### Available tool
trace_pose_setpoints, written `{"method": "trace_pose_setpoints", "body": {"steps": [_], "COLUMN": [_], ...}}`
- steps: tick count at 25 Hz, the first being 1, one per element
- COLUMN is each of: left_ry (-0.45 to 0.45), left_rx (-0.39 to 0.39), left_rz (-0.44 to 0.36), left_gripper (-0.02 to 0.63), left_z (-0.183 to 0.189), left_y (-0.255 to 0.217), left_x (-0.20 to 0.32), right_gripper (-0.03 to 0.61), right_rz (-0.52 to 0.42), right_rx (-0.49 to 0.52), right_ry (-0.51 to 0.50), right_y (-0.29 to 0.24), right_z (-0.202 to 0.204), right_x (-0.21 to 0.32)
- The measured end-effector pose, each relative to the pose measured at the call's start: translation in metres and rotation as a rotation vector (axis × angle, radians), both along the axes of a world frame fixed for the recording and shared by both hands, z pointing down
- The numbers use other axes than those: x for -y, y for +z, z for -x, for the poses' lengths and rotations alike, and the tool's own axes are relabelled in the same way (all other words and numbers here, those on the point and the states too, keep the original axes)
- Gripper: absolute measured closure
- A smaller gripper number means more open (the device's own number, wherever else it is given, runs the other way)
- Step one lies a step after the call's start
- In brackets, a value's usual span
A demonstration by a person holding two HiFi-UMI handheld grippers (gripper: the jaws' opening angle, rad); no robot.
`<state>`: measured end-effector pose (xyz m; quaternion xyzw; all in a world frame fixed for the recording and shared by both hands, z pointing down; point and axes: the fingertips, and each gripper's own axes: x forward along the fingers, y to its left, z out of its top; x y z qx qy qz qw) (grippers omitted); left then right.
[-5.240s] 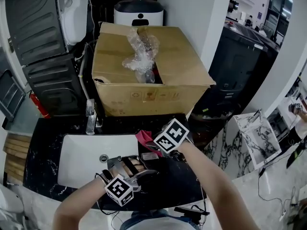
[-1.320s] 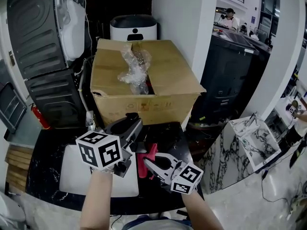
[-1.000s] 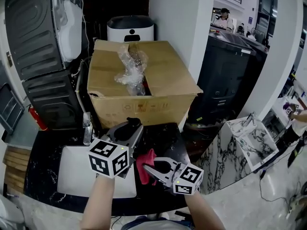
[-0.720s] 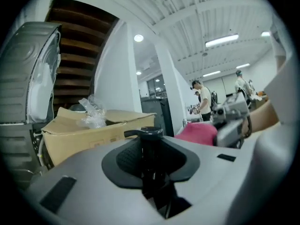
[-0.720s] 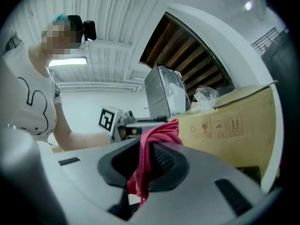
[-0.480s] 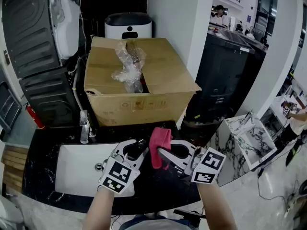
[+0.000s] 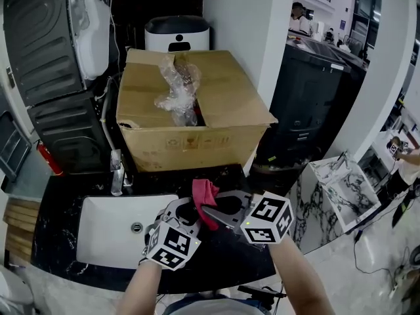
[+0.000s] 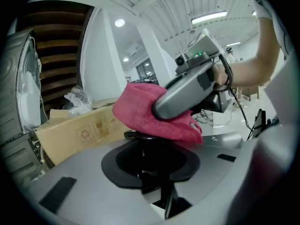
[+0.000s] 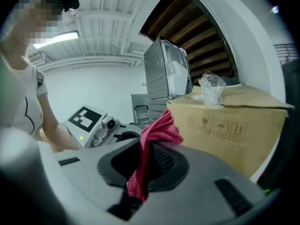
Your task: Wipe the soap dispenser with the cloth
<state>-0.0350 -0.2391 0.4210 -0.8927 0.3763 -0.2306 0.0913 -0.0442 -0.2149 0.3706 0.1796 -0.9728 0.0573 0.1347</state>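
Our left gripper clamps the dark pump-topped soap dispenser between its fingers. Our right gripper, pinched shut on the crumpled red cloth, presses it onto the pump beyond the left fingertips. If we push hard, we risk twisting the dispenser loose or dragging the cloth free.

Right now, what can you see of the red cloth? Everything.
The cloth is pinkish-red, soft terry-like fabric, crumpled. The right gripper pinches it: a bunch sticks past the jaw tips, a tail hangs down between them. The bunch rests on top of the dark soap dispenser held in the left gripper.
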Motion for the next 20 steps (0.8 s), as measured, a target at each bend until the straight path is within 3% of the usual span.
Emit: {"method": "trace_pose_setpoints", "body": {"steps": [5,9,17,20], "left_ry": [-0.026,-0.039,-0.043,-0.051], "left_rx": [0.038,0.063,0.047,0.013], "left_rz": [0.012,0.010,0.025,0.033], "left_gripper": [0.505,0.505,0.503,0.503], "left_z": [0.004,0.009,0.013,0.016], "left_y": [0.009,0.016,0.022,0.023], "left_x": [0.000,-0.001,-0.004,-0.007], "right_gripper": [0.532,0.531,0.531,0.531], "right_rz": [0.023,0.067,0.110,0.104], "right_rx": [-0.043,-0.011,-0.024,-0.042], "right_ry": [-0.043,-0.055,-0.055,0.007], "right_y": [0.004,0.006,0.011,0.016], "right_z": [0.017,0.031,0.058,0.058], "right_x": [0.007,0.020,0.045,0.059]}}
